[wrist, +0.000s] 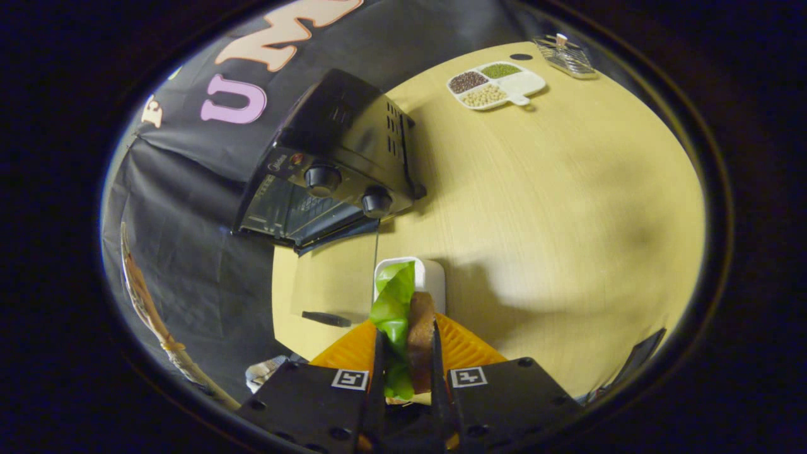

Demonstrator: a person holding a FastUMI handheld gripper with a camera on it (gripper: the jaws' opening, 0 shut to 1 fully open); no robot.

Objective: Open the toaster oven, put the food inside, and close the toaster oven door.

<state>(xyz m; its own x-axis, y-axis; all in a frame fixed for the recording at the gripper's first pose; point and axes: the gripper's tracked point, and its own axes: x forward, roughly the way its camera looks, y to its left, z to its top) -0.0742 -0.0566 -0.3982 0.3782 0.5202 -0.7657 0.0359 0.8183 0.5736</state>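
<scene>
At the left, beyond the fingers and well apart from them, the toaster oven (328,170) sits near the edge of the worktop (567,221) against the black cloth wall; its glass door (287,214) appears to be dropped open, with a dark edge jutting out just below the two knobs (323,180), though the angle makes the exact opening hard to read. Nearer in, between the fingers, the gripper (406,359) is closed narrowly on the food (403,315), a sandwich-like piece with a green leaf on one side and a brown slice on the other; both fingers press on it. Just ahead of it stands a white container (432,277), and an orange tray (466,347) lies under the fingers. Far to the right on the worktop are a divided dish of beans and grains (498,85) and a small clear lidded box (565,55). The step in hand looks like carrying the food to the oven. To do it well, I would keep the squeeze steady so the layers don't slip apart, lift clear of the white container, swing toward the oven mouth, level the food with the rack, and enter over the lowered door without brushing it.
</scene>
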